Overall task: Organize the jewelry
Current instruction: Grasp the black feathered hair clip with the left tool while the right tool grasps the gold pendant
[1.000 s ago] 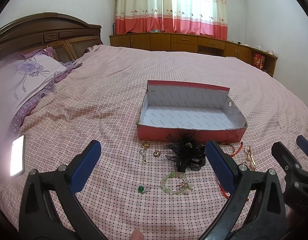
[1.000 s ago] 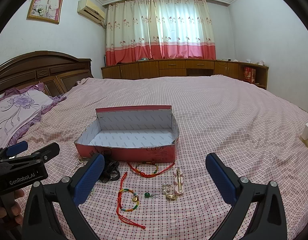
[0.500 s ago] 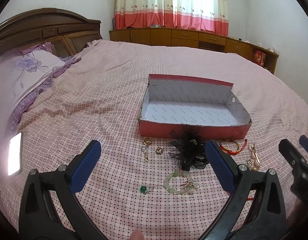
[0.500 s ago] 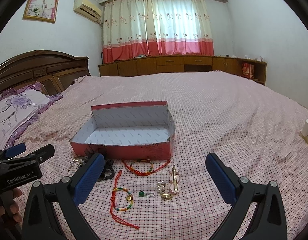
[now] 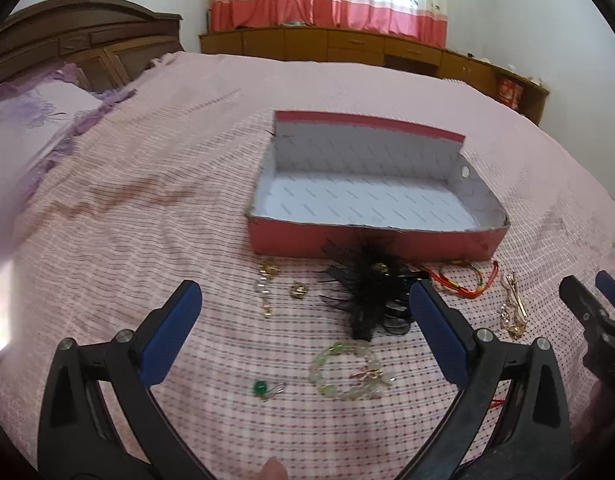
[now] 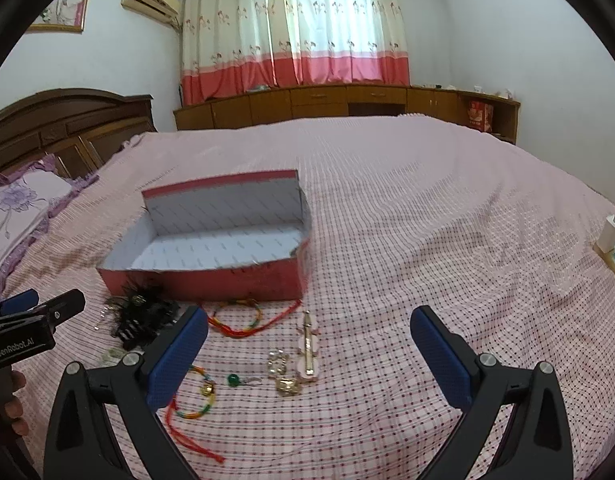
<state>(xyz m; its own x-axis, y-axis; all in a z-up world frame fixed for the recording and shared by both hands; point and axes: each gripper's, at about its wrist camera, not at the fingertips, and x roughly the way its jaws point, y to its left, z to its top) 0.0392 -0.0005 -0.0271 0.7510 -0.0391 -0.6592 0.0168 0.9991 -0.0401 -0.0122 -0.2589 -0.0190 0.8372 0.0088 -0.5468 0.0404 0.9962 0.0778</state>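
Nearest the lens: left hand-held gripper (image 5: 303, 320) and right hand-held gripper (image 6: 307, 344) gape wide, blue-padded, empty | beyond, on checked bedspread (image 6: 427, 240): pale-green bead bracelet (image 5: 349, 372), feathery black hairpiece (image 5: 367, 292), braided red cord bracelet (image 6: 237, 318) | farthest: rectangular red cardboard box (image 5: 371, 248), white-lined, empty.

Open red box (image 5: 371, 242), white inside, empty, on bed. Jewelry loose in front of it: black feather clip (image 5: 371, 292) touching box front, red cord bracelet (image 6: 237, 318), jade bead bracelet (image 5: 349, 370), green bead pendant (image 5: 261, 388), gold hairpin (image 6: 307, 346), gold earrings (image 5: 269, 280).
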